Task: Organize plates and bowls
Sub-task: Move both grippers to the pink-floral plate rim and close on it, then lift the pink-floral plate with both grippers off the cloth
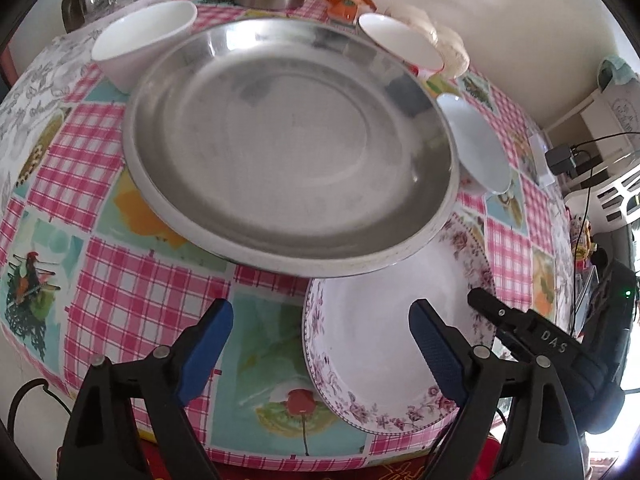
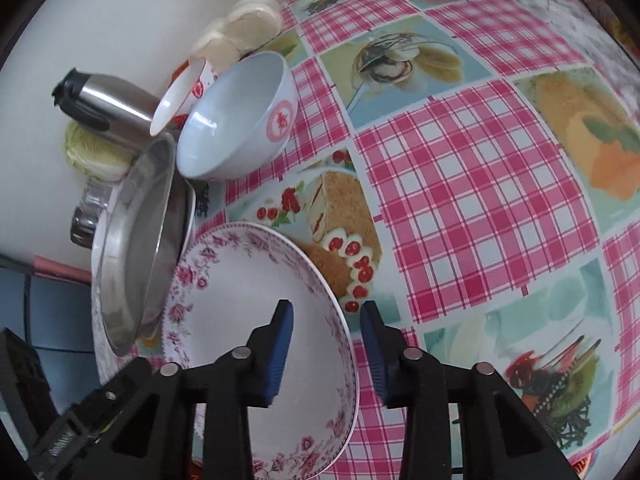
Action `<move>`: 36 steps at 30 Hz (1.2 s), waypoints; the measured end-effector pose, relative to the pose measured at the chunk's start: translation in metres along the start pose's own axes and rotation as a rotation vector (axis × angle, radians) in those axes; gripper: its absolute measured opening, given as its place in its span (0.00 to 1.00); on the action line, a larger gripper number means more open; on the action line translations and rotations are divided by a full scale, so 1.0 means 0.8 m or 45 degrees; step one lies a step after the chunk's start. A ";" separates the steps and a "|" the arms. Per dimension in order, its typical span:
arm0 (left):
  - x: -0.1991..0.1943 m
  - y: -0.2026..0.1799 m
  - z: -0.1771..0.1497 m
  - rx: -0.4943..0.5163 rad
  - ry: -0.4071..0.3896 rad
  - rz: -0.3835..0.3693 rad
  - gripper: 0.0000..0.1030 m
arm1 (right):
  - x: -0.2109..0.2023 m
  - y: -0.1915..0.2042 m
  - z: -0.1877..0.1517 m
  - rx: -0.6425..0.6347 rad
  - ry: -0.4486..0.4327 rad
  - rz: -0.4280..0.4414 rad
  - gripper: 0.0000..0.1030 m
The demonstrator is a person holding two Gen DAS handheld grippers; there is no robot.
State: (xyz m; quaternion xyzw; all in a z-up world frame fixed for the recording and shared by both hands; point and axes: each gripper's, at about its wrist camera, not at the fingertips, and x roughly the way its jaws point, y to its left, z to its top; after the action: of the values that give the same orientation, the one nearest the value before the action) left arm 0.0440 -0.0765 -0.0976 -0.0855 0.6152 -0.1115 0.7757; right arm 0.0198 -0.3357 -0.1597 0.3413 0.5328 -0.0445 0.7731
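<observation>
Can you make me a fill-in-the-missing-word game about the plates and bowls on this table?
1. The biggest plate is made of shiny ___.
2. Next to it stand ___ white bowls.
3. The right gripper has a finger on each side of the rim of the smaller plate, which is painted with pink ___.
Missing words: metal, three, flowers.

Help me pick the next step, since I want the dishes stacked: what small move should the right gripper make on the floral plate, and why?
Probably close the right gripper the rest of the way on the floral plate. Its jaws straddle the plate's rim, one pad over the white inside, one outside over the tablecloth, with a gap still showing. The left gripper hangs open beside the plate, gripping nothing, so the plate is not yet secured for lifting.
</observation>
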 end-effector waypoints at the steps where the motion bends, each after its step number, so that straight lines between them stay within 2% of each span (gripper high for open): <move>1: 0.003 0.000 0.000 -0.002 0.013 -0.004 0.87 | 0.001 0.000 0.000 0.004 0.001 0.011 0.31; 3: 0.012 0.000 0.000 -0.012 0.044 -0.022 0.64 | 0.004 0.000 0.000 0.008 0.013 0.028 0.26; 8: 0.031 0.006 0.003 -0.074 0.109 -0.049 0.54 | 0.007 -0.002 0.001 0.026 0.013 0.028 0.15; 12: 0.043 0.009 0.003 -0.098 0.150 -0.060 0.45 | -0.001 -0.014 0.002 0.044 0.018 0.048 0.15; 20: 0.043 0.011 0.006 -0.079 0.147 -0.056 0.44 | 0.001 -0.004 0.002 0.020 0.017 0.021 0.15; 25: 0.049 0.000 0.001 -0.047 0.164 -0.091 0.36 | 0.005 0.002 0.003 0.009 0.020 0.004 0.15; 32: 0.059 -0.026 -0.004 0.022 0.197 -0.145 0.33 | -0.008 -0.021 0.006 0.046 0.000 -0.023 0.15; 36: 0.064 -0.043 -0.006 0.069 0.200 -0.145 0.33 | -0.017 -0.039 0.008 0.087 -0.016 -0.025 0.15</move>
State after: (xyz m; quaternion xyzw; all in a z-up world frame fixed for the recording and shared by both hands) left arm 0.0480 -0.1239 -0.1377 -0.0903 0.6649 -0.1785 0.7196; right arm 0.0059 -0.3672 -0.1618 0.3620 0.5294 -0.0725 0.7638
